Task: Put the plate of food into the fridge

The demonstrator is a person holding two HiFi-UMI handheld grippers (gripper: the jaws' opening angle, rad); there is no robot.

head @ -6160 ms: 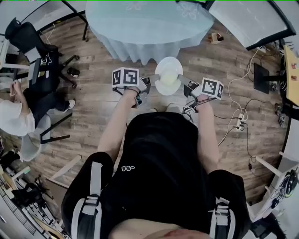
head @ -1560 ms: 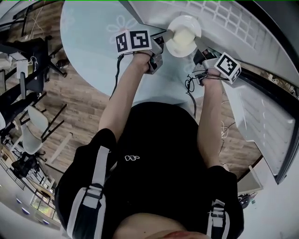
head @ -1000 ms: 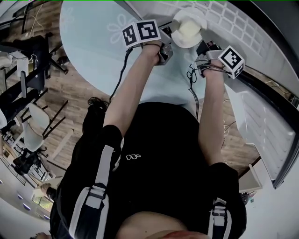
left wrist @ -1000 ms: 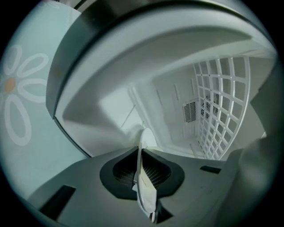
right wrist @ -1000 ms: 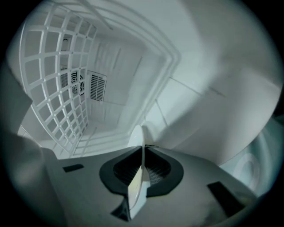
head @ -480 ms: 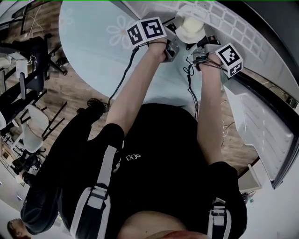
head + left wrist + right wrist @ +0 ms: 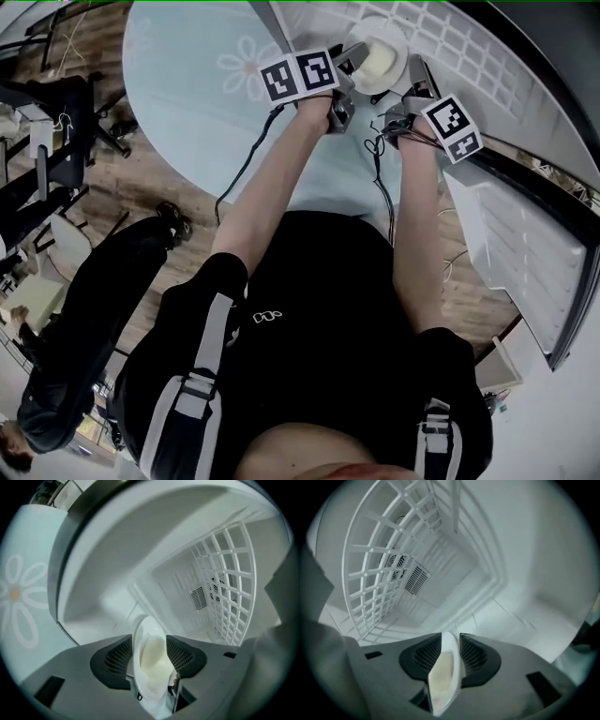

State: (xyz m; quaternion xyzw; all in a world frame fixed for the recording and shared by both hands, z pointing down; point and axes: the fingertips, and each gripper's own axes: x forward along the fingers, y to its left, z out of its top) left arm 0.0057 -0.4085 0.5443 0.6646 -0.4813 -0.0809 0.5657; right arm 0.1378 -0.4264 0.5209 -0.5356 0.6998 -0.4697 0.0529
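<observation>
A white plate (image 7: 380, 58) of pale food rests inside the open fridge on its white floor (image 7: 112, 606). My left gripper (image 7: 352, 52) is at the plate's left rim and my right gripper (image 7: 412, 80) at its right rim. In the left gripper view the plate (image 7: 152, 660) stands between the jaws of the left gripper (image 7: 149, 656), which are opening and show a gap. The right gripper view shows the plate's rim (image 7: 443, 672) between the jaws of the right gripper (image 7: 451, 656), which are also opening and no longer press on it.
A white wire rack (image 7: 459, 47) runs along the fridge's inside, seen also as the rack (image 7: 229, 588) and the rack (image 7: 379, 573). The fridge door (image 7: 525, 244) hangs open at the right. A round table with a pale blue cloth (image 7: 187, 94) is at the left. Another person (image 7: 84, 309) stands at lower left.
Both grippers have let go of the plate: their jaws went from shut on its rim to spread. The plate sits slightly deeper in the fridge. A person walked in at lower left.
</observation>
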